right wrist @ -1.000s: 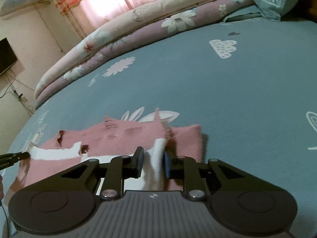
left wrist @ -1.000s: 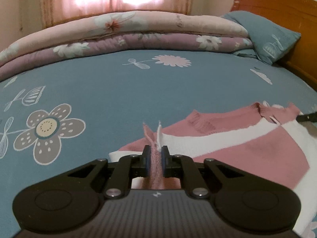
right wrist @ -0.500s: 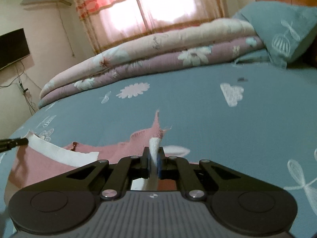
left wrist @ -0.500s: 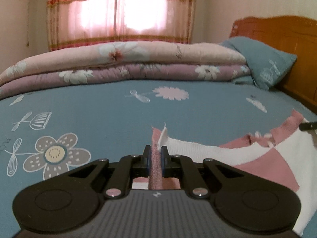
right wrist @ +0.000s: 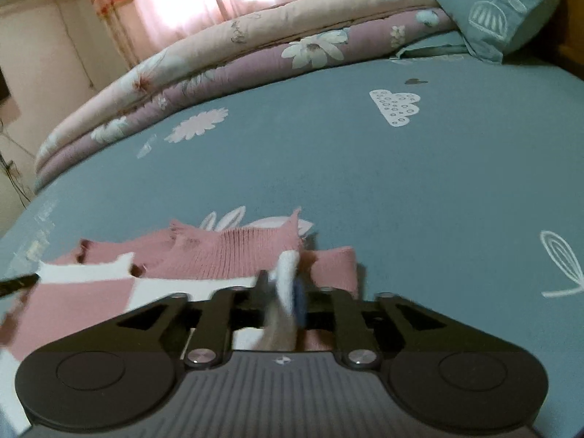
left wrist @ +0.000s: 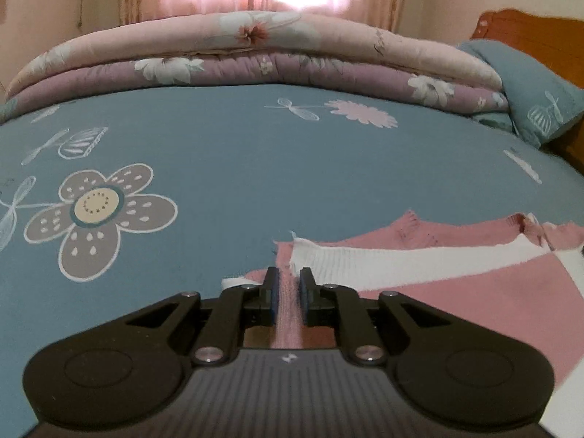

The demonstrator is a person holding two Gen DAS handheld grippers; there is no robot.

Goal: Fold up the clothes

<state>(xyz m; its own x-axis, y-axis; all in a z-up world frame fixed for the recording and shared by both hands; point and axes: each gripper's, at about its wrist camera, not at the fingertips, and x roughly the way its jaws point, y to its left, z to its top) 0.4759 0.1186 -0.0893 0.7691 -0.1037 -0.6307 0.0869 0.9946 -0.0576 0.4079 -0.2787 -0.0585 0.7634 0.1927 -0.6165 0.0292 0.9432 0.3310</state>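
Both claws sit low over the bed (left wrist: 226, 153), the left gripper (left wrist: 289, 292) parted around the sweater (left wrist: 456, 284) edge, the right gripper (right wrist: 281, 288), blurred, seemingly loosening too, probably to drop the fold.

Your right gripper (right wrist: 280, 294) is motion-blurred at the frame's lower centre; the sweater (right wrist: 226, 255) runs off the left edge.

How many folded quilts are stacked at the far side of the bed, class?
2, stacked. The pale pink floral quilt lies on top; the purple floral quilt lies directly beneath it, along the bed's far edge below the window. More may be hidden behind.
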